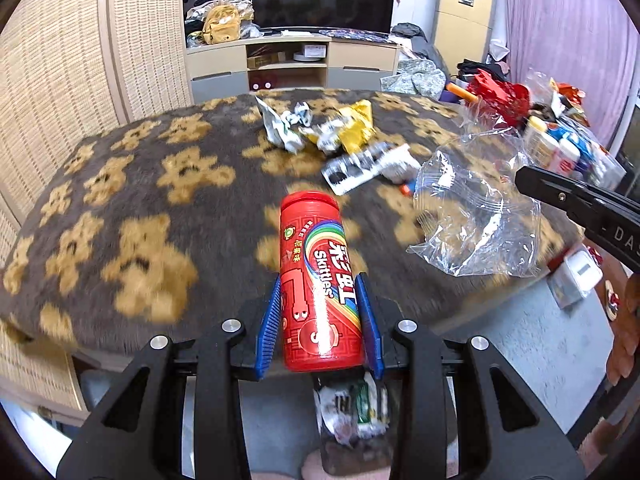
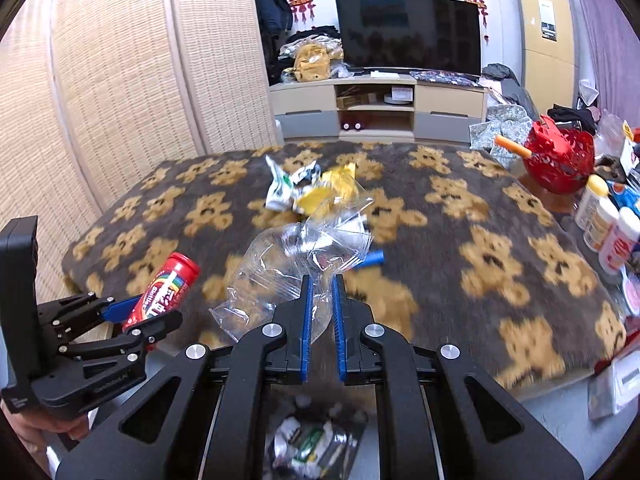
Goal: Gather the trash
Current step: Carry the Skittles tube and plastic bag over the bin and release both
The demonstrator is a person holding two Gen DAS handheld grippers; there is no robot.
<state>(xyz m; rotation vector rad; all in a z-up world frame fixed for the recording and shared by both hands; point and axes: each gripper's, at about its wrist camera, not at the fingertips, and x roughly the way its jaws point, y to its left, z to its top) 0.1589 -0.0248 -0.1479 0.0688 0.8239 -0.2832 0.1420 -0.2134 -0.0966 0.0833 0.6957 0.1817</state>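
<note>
My left gripper is shut on a red Skittles tube, blue pads on both its sides; the right wrist view shows the tube in that gripper at lower left. My right gripper is shut on a crumpled clear plastic bag, which hangs off its tip over the table's near edge. Crumpled white and yellow wrappers and a black-and-white wrapper lie on the bear-patterned blanket. Below both grippers an open bin holds wrappers.
A small blue piece lies behind the bag. A red basket and several bottles crowd the table's right side. A woven screen stands to the left, a TV cabinet behind. A white box sits at lower right.
</note>
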